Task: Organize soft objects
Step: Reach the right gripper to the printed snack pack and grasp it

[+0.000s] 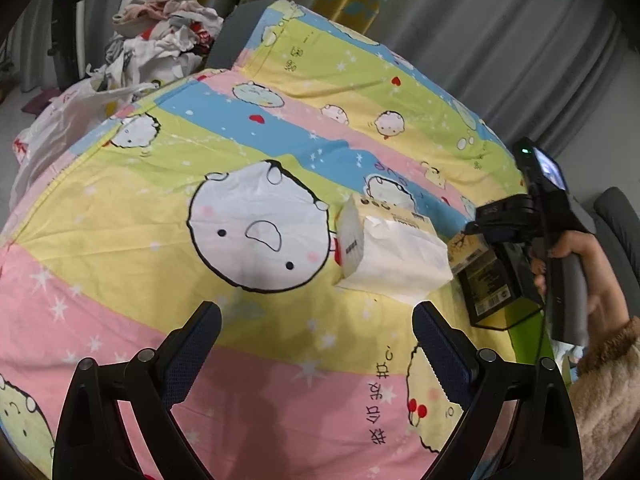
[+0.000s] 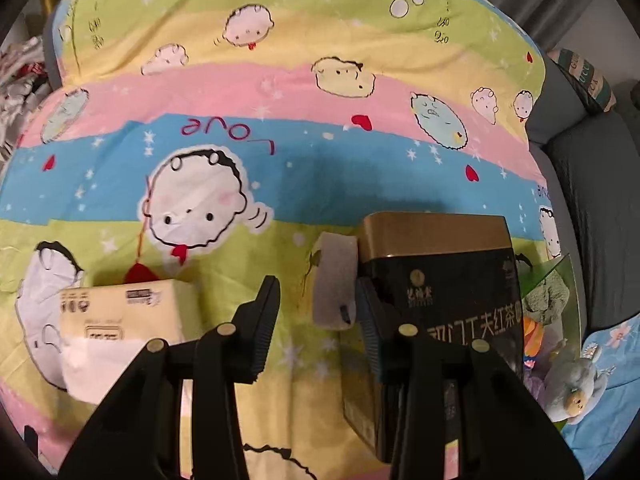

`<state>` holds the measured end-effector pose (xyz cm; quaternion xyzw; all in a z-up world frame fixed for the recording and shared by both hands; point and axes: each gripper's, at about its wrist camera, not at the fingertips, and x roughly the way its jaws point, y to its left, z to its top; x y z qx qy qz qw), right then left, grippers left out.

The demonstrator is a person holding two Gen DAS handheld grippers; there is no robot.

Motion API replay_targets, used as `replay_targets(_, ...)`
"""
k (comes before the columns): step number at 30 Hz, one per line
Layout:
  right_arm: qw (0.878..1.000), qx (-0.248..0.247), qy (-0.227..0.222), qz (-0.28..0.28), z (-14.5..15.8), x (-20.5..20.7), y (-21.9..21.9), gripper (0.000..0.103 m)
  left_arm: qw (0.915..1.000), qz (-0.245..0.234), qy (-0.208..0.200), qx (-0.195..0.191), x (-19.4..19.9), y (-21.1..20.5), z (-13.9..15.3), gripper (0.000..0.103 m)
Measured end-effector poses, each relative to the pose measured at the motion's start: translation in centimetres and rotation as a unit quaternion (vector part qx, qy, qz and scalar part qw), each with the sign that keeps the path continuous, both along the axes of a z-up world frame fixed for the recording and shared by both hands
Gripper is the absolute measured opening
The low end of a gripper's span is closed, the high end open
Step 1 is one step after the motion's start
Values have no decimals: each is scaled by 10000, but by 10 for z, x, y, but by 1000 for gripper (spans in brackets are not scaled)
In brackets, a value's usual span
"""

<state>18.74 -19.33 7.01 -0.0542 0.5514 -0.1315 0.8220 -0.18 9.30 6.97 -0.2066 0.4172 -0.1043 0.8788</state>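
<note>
White tissue pack (image 1: 394, 258) lies on the striped cartoon quilt (image 1: 160, 300), just beside a black tea box (image 2: 444, 280). Right gripper (image 2: 316, 300) hangs over bare quilt, jaws partly apart, apparently gripping nothing. Left gripper (image 1: 316, 320) hovers spread wide, empty.

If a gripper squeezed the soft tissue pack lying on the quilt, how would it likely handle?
The tissue pack would probably give under the pads, since its white wrap already looks crumpled. It is likely light for its size. Lying flat on the quilt, it seems unlikely to roll or tip, though the smooth film might slip.
</note>
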Motion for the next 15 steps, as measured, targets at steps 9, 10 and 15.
replay_targets(9, 9958, -896, 62, 200, -17, 13, 16, 22, 10000, -60, 53, -38, 0, -2, 0, 96)
replay_targets(10, 9954, -924, 33, 230, -16, 11, 16, 20, 10000, -52, 65, -54, 0, -1, 0, 96)
replay_targets(15, 9981, -417, -320, 325, 4, -11, 14, 19, 9999, -47, 70, -60, -1, 0, 0, 96)
